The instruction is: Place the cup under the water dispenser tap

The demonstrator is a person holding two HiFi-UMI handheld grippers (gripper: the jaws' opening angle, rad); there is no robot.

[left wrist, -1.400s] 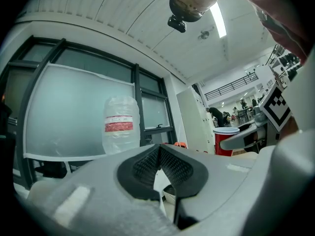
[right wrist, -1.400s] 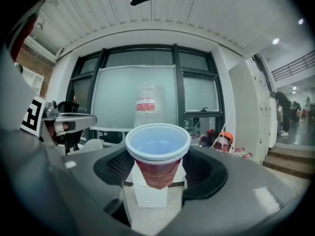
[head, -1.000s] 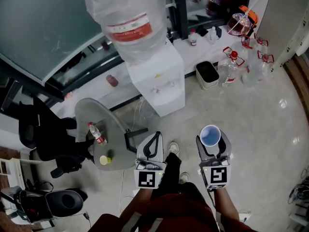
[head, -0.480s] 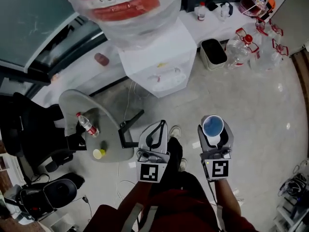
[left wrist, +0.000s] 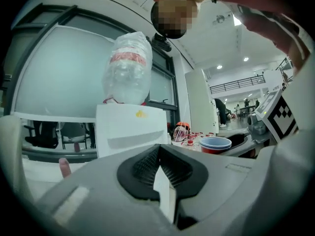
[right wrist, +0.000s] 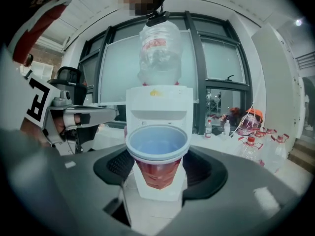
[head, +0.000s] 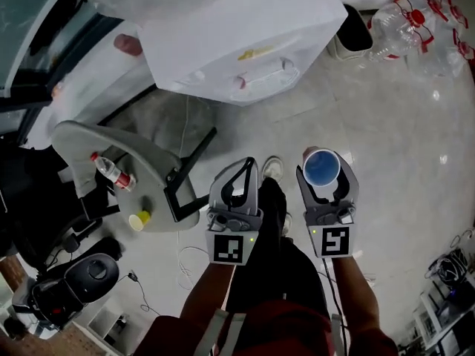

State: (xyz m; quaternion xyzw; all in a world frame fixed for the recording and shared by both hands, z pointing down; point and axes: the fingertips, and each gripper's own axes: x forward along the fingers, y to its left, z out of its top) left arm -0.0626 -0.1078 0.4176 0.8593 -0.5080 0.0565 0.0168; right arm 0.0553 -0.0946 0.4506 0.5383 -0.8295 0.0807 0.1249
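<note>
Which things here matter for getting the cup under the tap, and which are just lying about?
For the job:
red cup, clamped in the right gripper
white water dispenser

Lying about:
plastic bottle
yellow cup
clear jugs
waste bin

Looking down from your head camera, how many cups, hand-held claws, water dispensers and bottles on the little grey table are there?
Cups: 2 (red cup in the right gripper, yellow cup on the grey table)
Grippers: 2 (left gripper, right gripper)
Water dispenser: 1
Bottle on that table: 1
Total: 6
</note>
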